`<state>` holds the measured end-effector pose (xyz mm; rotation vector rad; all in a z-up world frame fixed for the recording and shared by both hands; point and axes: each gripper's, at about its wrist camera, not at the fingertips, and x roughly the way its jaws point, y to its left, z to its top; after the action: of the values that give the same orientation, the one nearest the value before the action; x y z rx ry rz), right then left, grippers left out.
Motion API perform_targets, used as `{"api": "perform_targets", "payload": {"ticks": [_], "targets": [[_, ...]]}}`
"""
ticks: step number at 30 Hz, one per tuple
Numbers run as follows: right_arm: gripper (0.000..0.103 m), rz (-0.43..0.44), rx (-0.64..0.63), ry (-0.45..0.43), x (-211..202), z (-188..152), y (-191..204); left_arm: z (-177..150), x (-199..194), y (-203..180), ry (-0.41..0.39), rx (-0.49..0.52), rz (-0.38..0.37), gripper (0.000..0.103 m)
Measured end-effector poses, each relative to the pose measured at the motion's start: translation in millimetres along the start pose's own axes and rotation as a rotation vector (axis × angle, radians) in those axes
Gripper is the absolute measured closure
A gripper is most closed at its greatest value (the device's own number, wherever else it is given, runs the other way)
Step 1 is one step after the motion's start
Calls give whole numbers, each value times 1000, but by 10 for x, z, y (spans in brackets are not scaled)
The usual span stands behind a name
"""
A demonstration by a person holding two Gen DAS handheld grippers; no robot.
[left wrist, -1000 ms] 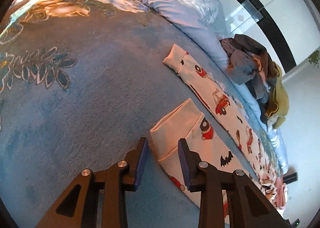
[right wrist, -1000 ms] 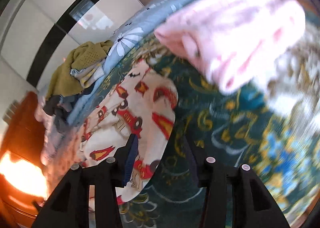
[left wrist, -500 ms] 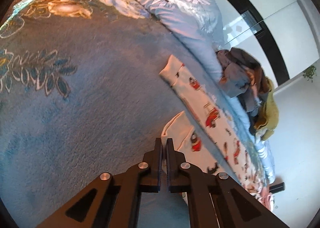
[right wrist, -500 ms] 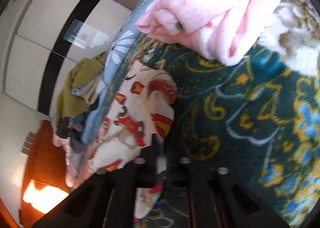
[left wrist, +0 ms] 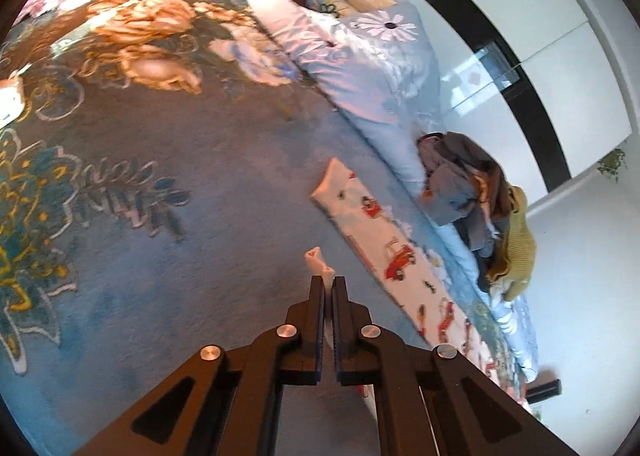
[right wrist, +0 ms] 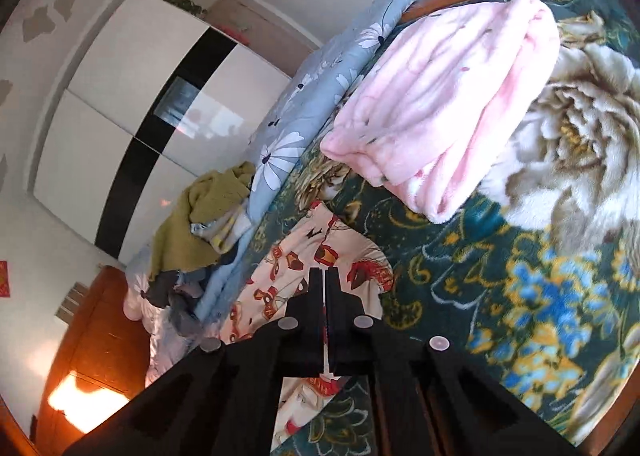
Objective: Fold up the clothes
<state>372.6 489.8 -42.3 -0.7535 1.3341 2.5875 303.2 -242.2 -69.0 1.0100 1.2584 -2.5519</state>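
Cream pyjama trousers with a red car print (left wrist: 394,252) lie on the floral bed blanket (left wrist: 168,184). One leg stretches flat towards the pillows. The cuff of the other leg (left wrist: 318,261) sticks up between the pads of my left gripper (left wrist: 328,281), which is shut on it and holds it off the blanket. In the right wrist view the same trousers (right wrist: 288,276) spread under my right gripper (right wrist: 324,274), shut on a fold of the fabric near their rounded edge.
A pile of unfolded clothes (left wrist: 468,192) with an olive garment (right wrist: 192,228) sits on the blue daisy quilt (right wrist: 316,96) along the bed's far side. A folded pink fleece (right wrist: 444,104) lies beyond the trousers. A white and black wardrobe (left wrist: 520,36) stands behind.
Both grippers went from open to shut on the trousers. Both then rose, and the left one drew the cuff up off the blanket.
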Motion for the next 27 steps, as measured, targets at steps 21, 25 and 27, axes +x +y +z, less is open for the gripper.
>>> {"api": "perform_targets", "payload": {"ticks": [21,25,27], "targets": [[100,52,194,125,668,-386,-466,104,117,10,3,-31,-31,99],[101,136,200,65,556,-348,-336,137,9,-15,-12,-34,-59,99],[101,218,210,4,379,-279,-240,145,-95,-59,-26,-13,-71,99]]}}
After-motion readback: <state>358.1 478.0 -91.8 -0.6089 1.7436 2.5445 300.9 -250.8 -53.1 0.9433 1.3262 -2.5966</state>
